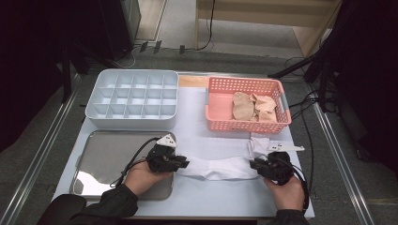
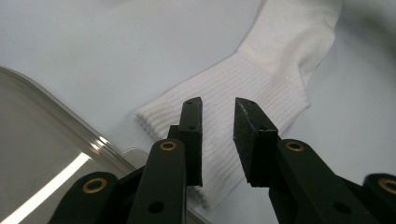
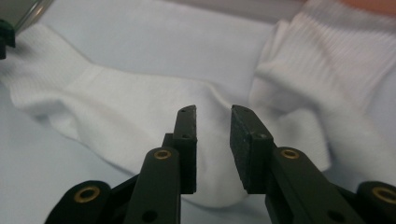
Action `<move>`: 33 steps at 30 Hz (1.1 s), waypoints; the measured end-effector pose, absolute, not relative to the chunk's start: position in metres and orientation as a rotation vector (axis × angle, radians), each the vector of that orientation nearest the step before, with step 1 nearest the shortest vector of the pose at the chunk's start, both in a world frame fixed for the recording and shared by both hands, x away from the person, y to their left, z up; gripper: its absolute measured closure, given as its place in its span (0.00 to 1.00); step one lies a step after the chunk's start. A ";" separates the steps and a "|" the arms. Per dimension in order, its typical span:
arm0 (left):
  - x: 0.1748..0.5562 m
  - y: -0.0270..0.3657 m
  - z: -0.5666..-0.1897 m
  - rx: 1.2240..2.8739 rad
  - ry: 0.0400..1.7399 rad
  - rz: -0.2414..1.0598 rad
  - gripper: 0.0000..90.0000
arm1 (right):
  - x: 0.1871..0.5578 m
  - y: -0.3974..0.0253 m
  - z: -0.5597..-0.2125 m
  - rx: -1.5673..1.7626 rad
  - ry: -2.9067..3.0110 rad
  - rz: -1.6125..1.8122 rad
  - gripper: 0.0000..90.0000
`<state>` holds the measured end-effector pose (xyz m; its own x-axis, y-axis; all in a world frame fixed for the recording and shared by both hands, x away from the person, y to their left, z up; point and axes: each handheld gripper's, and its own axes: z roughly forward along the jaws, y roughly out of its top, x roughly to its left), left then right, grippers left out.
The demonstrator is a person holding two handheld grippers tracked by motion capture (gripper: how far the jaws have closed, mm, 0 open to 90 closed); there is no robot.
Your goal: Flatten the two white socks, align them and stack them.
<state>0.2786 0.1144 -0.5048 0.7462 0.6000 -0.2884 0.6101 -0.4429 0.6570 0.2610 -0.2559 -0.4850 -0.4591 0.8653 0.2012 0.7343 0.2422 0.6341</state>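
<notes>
Two grippers wait at the two ends of a white sock, ready to pick it up.

The white sock (image 1: 217, 168) lies flat on the worktop (image 1: 211, 197), so each end is easy to reach. The left gripper (image 1: 183, 163) and right gripper (image 1: 253, 164) have their fingers apart, holding nothing. A second sock (image 1: 259, 143), metal tray (image 1: 101, 157), pink basket (image 1: 220, 123) and divider box (image 1: 133, 121) sit close by.

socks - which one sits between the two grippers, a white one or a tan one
The white sock stretched flat on the table, its ends at the left gripper and right gripper. The tan socks lie in the pink basket.
</notes>
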 end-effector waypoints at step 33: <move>0.283 0.126 -0.498 2.141 0.915 0.019 0.74 | 0.338 -0.251 -0.497 1.575 2.246 0.766 0.89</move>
<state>0.2835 0.1260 -0.4980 0.7393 0.6155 -0.2731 0.6039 -0.4267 0.6732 0.3376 -0.2509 -0.4974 -0.3586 0.9314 0.0629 0.7755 0.2597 0.5755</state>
